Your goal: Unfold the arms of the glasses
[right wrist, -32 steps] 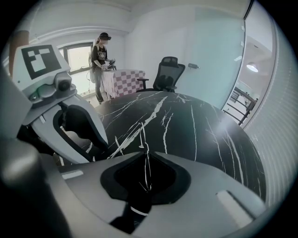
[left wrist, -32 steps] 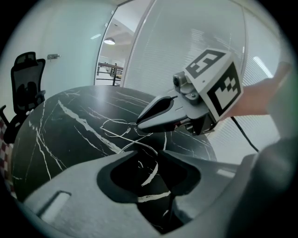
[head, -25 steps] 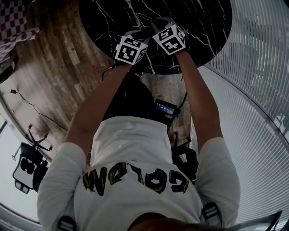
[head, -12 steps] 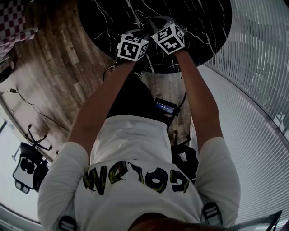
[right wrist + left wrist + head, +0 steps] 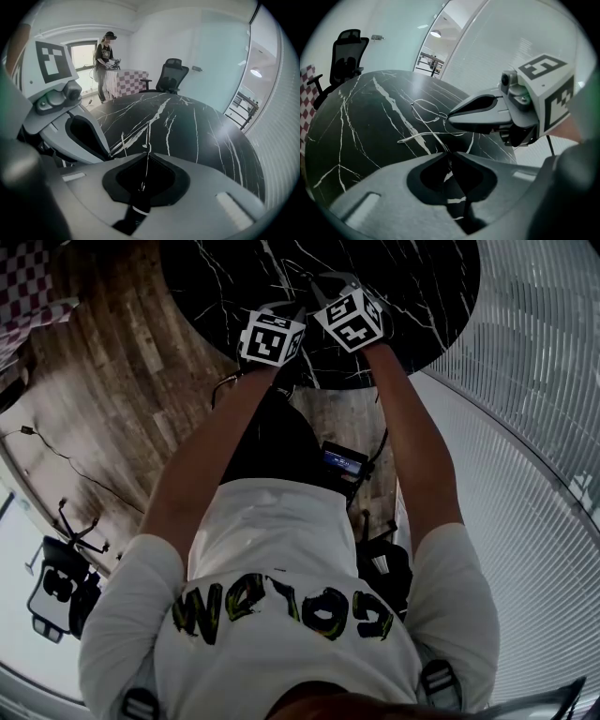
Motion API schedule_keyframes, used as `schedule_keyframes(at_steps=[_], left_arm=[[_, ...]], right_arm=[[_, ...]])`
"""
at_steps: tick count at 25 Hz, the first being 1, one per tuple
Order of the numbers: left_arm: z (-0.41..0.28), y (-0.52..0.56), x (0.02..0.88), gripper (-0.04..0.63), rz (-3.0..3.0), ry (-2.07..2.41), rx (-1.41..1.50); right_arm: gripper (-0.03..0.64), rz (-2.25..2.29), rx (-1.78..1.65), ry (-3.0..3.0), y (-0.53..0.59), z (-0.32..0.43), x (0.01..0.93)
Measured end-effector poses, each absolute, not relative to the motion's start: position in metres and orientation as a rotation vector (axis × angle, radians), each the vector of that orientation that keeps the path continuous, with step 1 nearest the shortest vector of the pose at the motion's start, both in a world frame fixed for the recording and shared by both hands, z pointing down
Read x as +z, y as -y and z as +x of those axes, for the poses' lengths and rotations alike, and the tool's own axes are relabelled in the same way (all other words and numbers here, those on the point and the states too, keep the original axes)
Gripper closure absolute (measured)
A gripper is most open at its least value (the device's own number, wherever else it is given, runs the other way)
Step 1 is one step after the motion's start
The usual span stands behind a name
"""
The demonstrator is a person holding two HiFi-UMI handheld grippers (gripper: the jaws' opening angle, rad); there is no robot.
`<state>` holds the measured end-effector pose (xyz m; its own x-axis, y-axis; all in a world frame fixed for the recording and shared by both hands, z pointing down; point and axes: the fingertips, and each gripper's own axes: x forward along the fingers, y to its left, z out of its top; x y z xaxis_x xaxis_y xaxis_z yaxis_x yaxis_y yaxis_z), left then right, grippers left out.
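Note:
Thin wire-rimmed glasses [image 5: 427, 111] hang just above the black marble table [image 5: 356, 122], held between both grippers. My left gripper [image 5: 449, 152] has just been closing; its jaws now meet on a thin wire arm of the glasses. The other arm [image 5: 412, 137] sticks out to the left. My right gripper [image 5: 450, 116] comes in from the right and pinches the frame near the lenses. In the right gripper view the right gripper [image 5: 146, 151] is shut on a fine wire [image 5: 148, 133], with the left gripper [image 5: 110, 152] close beside it. In the head view only the marker cubes [image 5: 272, 337] show.
A black office chair [image 5: 171, 75] stands beyond the table's far edge. A person [image 5: 105, 65] stands at the back beside a checkered cloth [image 5: 127, 80]. A ribbed glass wall [image 5: 525, 427] runs along the right. Wooden floor [image 5: 112, 409] lies to the left.

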<state>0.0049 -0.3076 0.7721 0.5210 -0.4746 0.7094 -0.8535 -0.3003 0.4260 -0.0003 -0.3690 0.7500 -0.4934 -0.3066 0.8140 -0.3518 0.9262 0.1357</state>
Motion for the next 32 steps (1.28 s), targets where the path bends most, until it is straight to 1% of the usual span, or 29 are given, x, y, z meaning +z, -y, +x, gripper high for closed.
schedule_keyframes(at_steps=[12,25,32], left_arm=[[-0.015,0.295,0.774,0.569,1.933,1.089,0.626],[-0.072,0.284,0.775,0.577,1.949,1.141,0.732],[-0.084,0.289,0.773,0.577,1.988,1.151,0.806]], right_arm=[[0.606,0.458,0.030,2.104,0.368,0.005,0.751],[0.605,0.448,0.013,2.088,0.362,0.012,0.751],[0.605,0.440,0.002,2.087,0.360,0.013,0.750]])
